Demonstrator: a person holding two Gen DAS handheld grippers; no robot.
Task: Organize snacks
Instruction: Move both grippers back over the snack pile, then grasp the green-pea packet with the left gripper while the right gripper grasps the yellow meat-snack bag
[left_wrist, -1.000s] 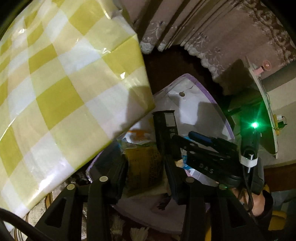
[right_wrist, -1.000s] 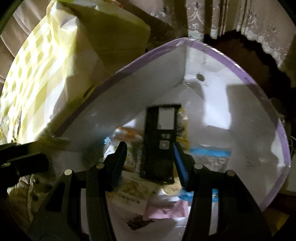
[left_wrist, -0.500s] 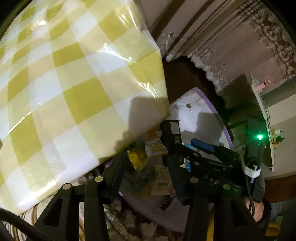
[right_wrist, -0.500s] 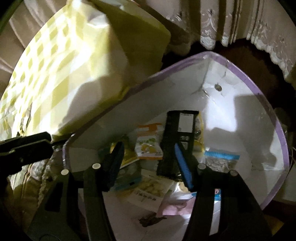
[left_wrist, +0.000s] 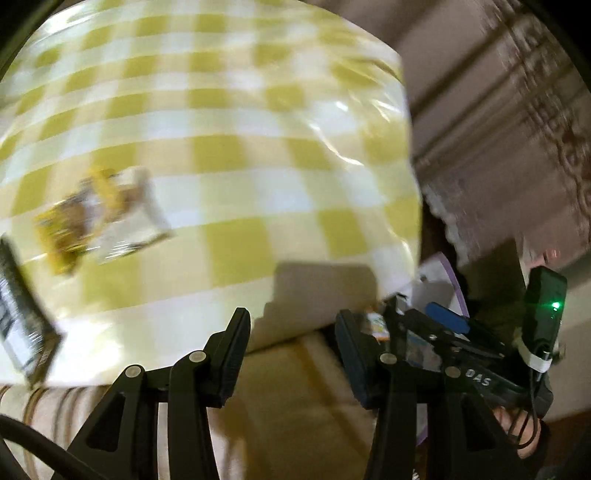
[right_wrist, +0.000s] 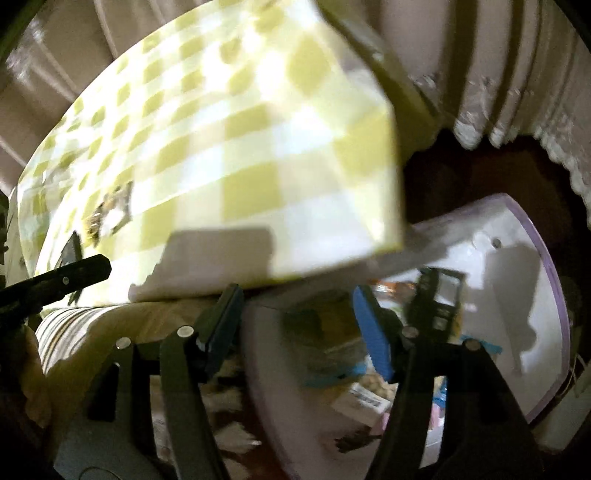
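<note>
Over the yellow-checked surface, I am swinging both empty grippers, left released, right opening, away from the snack bin toward remaining packets at left of frame.

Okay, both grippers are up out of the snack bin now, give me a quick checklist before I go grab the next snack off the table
1. Left gripper empty: ok, nothing between its fingers.
2. Right gripper empty: ok, jaws opening with nothing between them.
3. Snacks left on the checked tablecloth: ok, a yellow and white packet and a dark packet lie near the left edge.
4. White bin in place beside the table: ok, packets inside.
5. Which way the packets face, for a grip: cannot tell, both views are blurred.
</note>
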